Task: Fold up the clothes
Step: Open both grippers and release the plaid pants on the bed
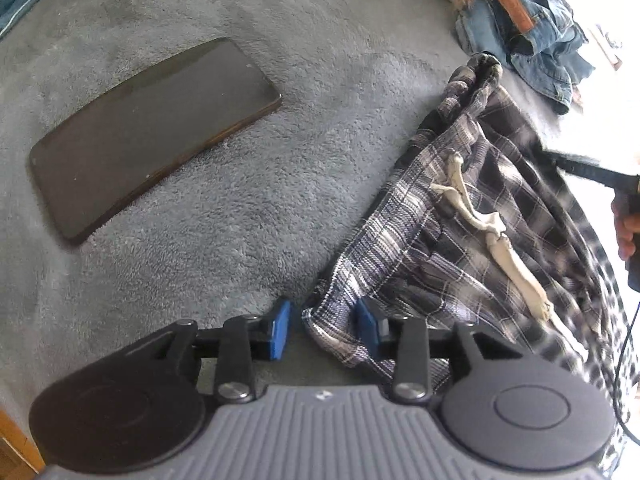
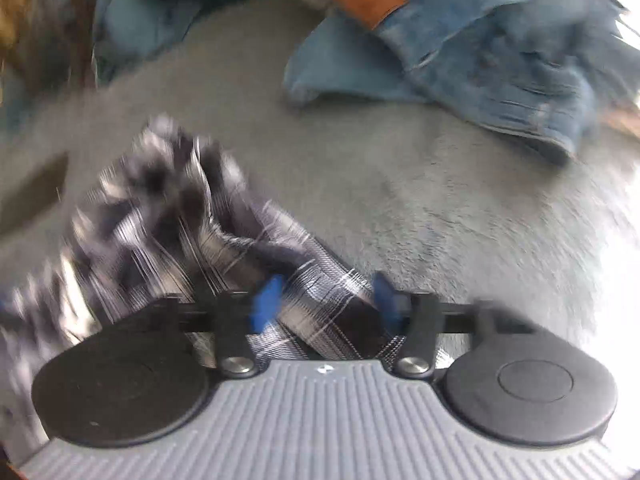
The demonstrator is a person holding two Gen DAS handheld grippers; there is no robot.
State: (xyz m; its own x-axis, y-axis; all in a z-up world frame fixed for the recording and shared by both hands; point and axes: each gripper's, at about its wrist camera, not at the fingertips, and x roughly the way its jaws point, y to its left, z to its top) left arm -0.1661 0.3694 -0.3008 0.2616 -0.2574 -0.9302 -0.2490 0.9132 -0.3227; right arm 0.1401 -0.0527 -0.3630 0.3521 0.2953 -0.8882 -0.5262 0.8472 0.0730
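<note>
We see the left gripper point(image 1: 324, 330) low over a grey fleece blanket point(image 1: 248, 208), blue pads point(image 1: 280, 330) spread apart, jaws open. A corner of the plaid shorts point(image 1: 472, 216) sits between the pads, closer to the right pad, but nothing is clamped. The shorts lie bunched on the blanket, running from that corner up and to the right, with a white drawstring point(image 1: 500, 236) trailing across the cloth. Their far end rises toward the frame's right edge (blurred there).

To the left, well apart from the shorts, a dark phone point(image 1: 152, 136) lies flat on the blanket, screen up. Up right sits a heap of jeans point(image 1: 532, 40) with a brown leather patch point(image 1: 516, 10). At the right edge we catch part of a hand point(image 1: 628, 232) on a dark handle; the rest is cut off.

In the right wrist view (heavy motion blur) the right gripper point(image 2: 326, 302) also has its blue pads point(image 2: 266, 302) set apart, jaws open, with a fold of the shorts point(image 2: 168, 216) lying between them and passing under the gripper body. We cannot tell whether the cloth touches either pad. The bulk of the shorts spreads left of this gripper. The jeans point(image 2: 480, 52) lie beyond on the blanket point(image 2: 420, 200), apart from the shorts.
</note>
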